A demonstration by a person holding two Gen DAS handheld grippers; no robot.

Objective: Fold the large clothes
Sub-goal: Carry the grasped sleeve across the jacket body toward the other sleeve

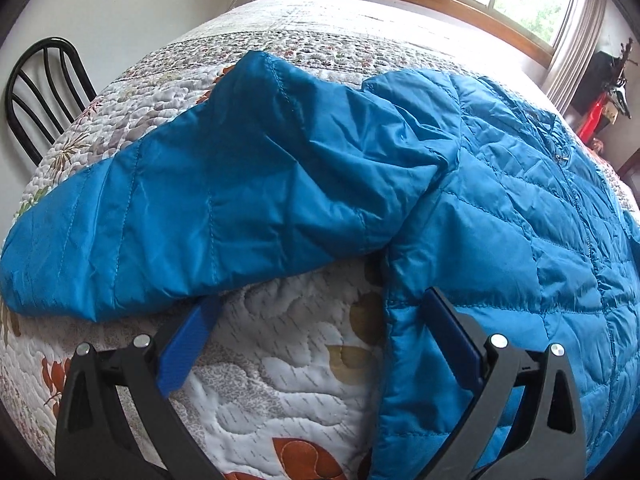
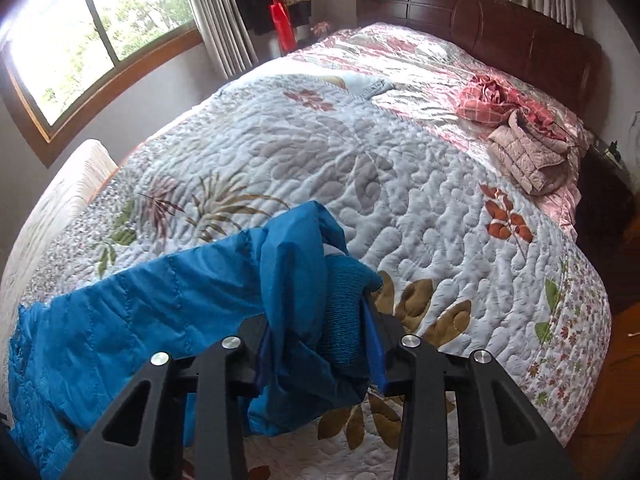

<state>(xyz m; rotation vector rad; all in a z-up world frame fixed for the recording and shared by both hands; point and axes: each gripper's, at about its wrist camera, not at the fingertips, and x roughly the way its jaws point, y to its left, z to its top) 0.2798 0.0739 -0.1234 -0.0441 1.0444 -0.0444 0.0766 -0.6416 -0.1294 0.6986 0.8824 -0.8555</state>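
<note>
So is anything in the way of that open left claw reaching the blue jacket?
Nothing visible. The left gripper is open over bare quilt, with the blue jacket right at its fingers. The right gripper already pinches a sleeve cuff.

A bed point(image 2: 400, 168) carries everything, covered by a white quilted bedspread point(image 1: 280, 380) stitched with leaves and flowers in rust, olive and grey. A blue puffer jacket point(image 1: 500, 240) lies spread on it. Near the dark wooden headboard point(image 2: 500, 24) lie two more items — a folded pink quilted jacket point(image 2: 528, 156) and a crumpled red-pink garment point(image 2: 488, 98)
</note>
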